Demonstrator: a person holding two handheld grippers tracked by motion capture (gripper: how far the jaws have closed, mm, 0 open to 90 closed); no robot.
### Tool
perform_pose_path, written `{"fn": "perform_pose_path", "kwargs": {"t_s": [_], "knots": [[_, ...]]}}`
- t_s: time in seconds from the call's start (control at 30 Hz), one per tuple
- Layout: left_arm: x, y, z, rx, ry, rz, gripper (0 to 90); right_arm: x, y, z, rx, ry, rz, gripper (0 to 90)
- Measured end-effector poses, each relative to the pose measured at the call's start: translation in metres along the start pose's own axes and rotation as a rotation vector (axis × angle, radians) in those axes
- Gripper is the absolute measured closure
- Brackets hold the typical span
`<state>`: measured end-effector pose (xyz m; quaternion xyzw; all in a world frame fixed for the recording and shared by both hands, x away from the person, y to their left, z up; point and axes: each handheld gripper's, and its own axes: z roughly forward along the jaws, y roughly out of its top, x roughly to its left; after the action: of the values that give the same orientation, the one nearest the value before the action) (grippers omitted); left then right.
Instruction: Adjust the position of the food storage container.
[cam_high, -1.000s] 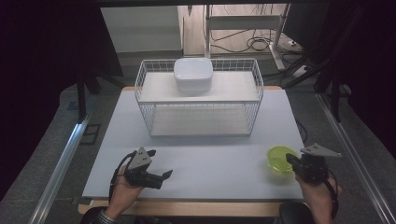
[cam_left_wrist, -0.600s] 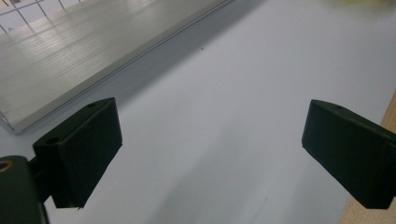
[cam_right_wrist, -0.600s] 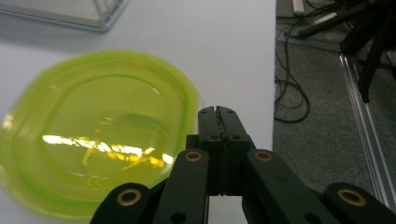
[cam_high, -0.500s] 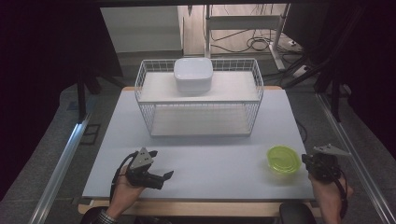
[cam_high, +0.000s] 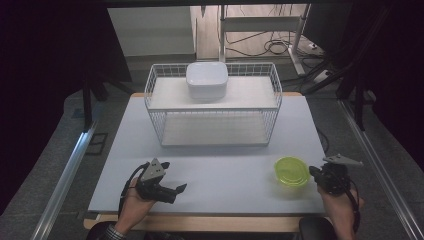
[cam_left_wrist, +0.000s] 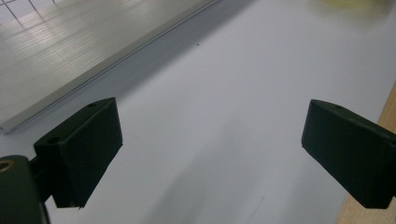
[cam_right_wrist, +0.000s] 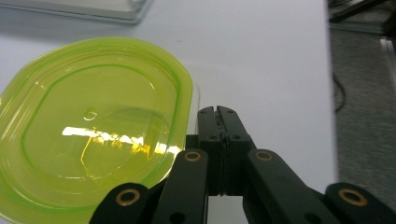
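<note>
Right gripper backs off right of the green lid, jaws pressed together, empty; lid sits free on table. Left gripper wide open, idle

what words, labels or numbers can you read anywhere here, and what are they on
None: no readable text in any view.
The green lid, the white box, the wire rack and the table carry no print or label.
The left gripper and right gripper show no markings either.
</note>
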<state>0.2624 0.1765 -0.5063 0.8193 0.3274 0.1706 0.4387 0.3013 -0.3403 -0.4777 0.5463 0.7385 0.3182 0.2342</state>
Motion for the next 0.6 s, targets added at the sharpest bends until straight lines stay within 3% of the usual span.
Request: {"fn": "perform_pose_path", "kwargs": {"t_s": [0.37,0.47,0.6], "knots": [[-0.002,0.001,0.001,0.001,-0.008,0.006,5.0,0.040,0.003,0.007,0.018,0.122,-0.031,88.7],[-0.003,0.001,0.000,-0.001,-0.007,0.012,5.1,0.046,0.004,0.004,0.000,0.085,-0.088,88.3],[-0.003,0.001,-0.001,-0.008,-0.005,0.009,5.2,0.040,0.001,-0.002,0.008,0.046,-0.091,89.2]]}}
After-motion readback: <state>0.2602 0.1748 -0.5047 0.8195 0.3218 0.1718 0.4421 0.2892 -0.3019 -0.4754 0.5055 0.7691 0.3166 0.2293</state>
